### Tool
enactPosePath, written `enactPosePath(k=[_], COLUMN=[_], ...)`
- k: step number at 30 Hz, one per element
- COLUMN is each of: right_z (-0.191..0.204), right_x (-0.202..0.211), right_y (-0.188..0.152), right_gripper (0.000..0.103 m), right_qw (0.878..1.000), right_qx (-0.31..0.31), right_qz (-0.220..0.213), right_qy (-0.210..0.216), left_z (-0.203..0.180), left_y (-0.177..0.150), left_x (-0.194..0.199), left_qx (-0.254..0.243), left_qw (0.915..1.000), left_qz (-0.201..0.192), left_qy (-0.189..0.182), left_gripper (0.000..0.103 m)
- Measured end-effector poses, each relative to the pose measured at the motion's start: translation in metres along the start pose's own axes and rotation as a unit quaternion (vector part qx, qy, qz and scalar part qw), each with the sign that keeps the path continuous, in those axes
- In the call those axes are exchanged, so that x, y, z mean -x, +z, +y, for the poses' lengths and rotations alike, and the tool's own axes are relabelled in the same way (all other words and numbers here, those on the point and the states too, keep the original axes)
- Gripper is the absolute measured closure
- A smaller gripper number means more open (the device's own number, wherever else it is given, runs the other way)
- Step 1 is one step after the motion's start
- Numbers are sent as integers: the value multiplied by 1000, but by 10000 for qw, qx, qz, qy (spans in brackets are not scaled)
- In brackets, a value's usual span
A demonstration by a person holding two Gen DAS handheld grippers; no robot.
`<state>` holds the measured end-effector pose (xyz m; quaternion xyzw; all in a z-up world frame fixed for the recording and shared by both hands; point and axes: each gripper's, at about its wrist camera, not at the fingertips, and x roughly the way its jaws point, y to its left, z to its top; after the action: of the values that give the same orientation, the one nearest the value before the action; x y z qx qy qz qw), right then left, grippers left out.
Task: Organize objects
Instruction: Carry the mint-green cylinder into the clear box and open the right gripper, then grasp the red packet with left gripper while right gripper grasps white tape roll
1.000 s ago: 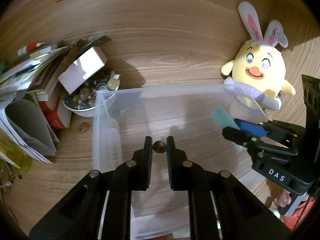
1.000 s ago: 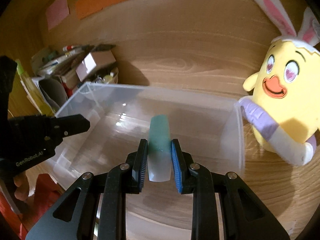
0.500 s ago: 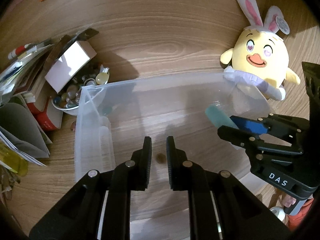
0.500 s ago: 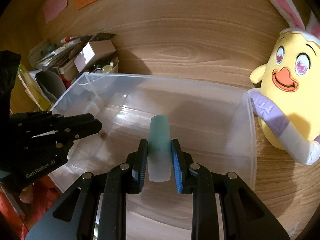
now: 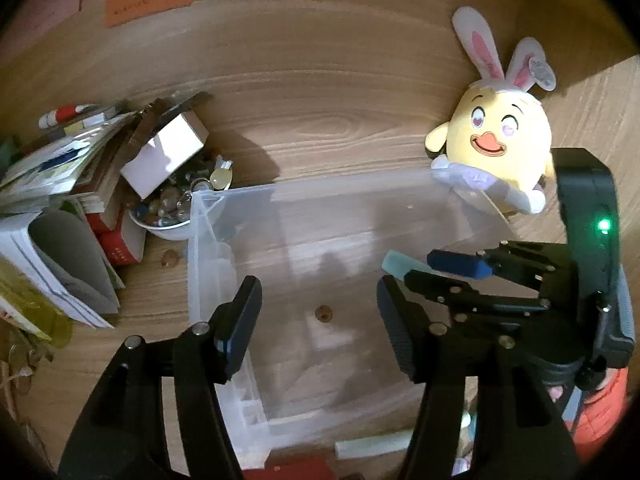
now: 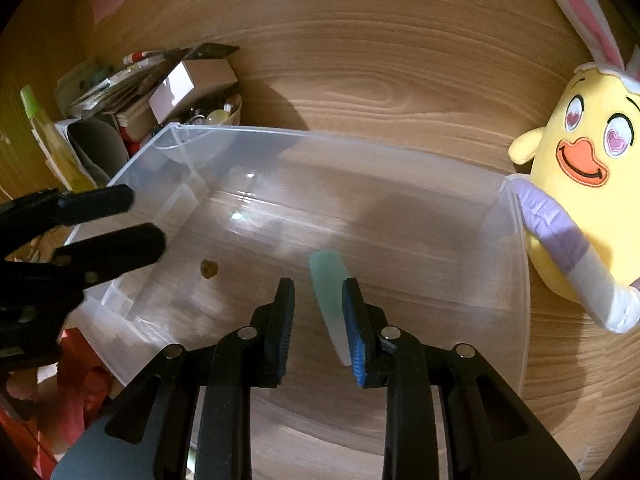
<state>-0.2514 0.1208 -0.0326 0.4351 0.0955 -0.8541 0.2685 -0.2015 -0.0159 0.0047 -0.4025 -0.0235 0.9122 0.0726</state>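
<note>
A clear plastic bin sits on the wooden table. My left gripper hangs over the bin's left part; its jaws are opening, wide apart, with nothing between them. Below them a small brown bead lies on the bin floor. My right gripper hovers over the bin's middle, jaws opening. A pale teal tab leans tilted against the blue right pad, with a gap to the left pad.
A yellow plush chick with rabbit ears touches the bin's far right corner. Left of the bin are a bowl of beads, a white box, stacked books and papers, and a loose bead.
My left gripper let go of the brown bead, which dropped to the bin floor, then spread wide. My right jaws parted a little and the teal tab tipped to the right.
</note>
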Motion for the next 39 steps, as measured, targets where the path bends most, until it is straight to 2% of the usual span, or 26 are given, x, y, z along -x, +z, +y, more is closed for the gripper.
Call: enactPosePath(k=[3, 5, 7, 10, 14, 18, 29, 36, 39], right_z=[2, 5, 7, 12, 13, 13, 12, 10, 9], right_x=[5, 12, 19, 31, 46, 65, 109, 131, 137], right_y=[1, 1, 2, 3, 5, -1, -35, -65, -79], right_gripper=[63, 47, 37, 28, 27, 26, 21, 20, 20], right_qw=[9999, 9995, 9993, 9978, 9963, 9954, 9925, 9913, 9902], right_qx=[39, 72, 63, 138, 183, 128, -61, -295, -341], right_qz=[-96, -224, -321, -517, -690, -841, -1141, -1231, -1261], right_qy=[-124, -209, -196, -396, -488, -436, -437, -373, -496], left_z=[1, 2, 3, 2, 0, 0, -7, -5, -3], left_y=[-4, -6, -8, -12, -18, -25, -55, -82, -93], left_x=[8, 13, 17, 25, 36, 50, 79, 92, 96], left_qx=[22, 45, 69, 52, 4, 45, -89, -169, -161], left_qw=[10000, 9999, 9998, 9997, 9993, 9988, 9978, 9977, 9978], left_qz=[-65, -112, -155, -198, -284, -416, -557, -465, -408], left_qy=[61, 93, 124, 159, 262, 261, 361, 462, 497], left_gripper=[33, 29, 26, 24, 22, 12, 7, 7, 6])
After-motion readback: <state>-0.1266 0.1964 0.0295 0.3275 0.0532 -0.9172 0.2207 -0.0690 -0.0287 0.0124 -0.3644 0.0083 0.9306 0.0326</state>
